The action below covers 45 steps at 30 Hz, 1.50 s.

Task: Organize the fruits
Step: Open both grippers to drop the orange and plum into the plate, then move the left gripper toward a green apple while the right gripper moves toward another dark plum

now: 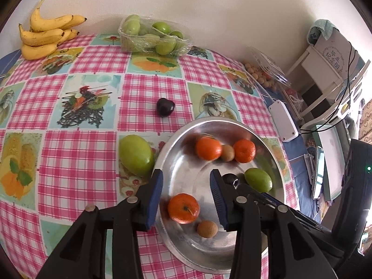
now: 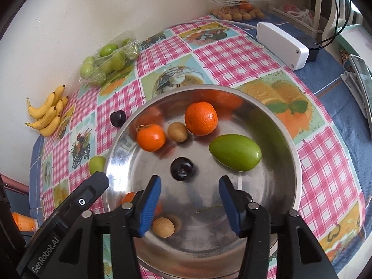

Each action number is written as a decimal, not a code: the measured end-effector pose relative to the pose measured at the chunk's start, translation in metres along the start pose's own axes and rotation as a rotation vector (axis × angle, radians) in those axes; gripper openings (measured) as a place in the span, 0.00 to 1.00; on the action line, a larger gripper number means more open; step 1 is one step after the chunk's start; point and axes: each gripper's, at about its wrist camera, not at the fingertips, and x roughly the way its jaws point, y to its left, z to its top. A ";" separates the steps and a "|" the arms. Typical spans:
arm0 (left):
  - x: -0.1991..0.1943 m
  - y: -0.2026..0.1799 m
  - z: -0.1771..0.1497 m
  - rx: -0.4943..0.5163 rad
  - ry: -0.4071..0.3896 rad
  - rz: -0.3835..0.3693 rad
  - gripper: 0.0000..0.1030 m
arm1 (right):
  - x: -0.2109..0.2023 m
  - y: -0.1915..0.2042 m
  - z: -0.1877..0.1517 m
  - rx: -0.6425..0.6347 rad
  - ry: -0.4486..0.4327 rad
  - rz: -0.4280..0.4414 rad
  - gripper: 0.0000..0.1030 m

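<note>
Inside the bowl (image 2: 288, 139), the green mango (image 2: 234, 152) lies crosswise; both grippers (image 2: 189, 203) (image 1: 186, 197) gape empty.

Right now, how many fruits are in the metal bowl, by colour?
Orange: 3
Tan: 2
Green: 1
Dark purple: 1
Total in the bowl: 7

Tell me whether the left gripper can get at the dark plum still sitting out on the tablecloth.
Probably yes. The dark plum lies alone on the tablecloth beyond the metal bowl, nothing around it, and the left gripper has its jaws apart and empty.
</note>
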 end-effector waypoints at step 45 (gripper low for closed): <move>-0.012 0.091 -0.004 -0.274 -0.016 0.407 0.94 | -0.003 0.026 -0.003 -0.083 -0.059 0.050 1.00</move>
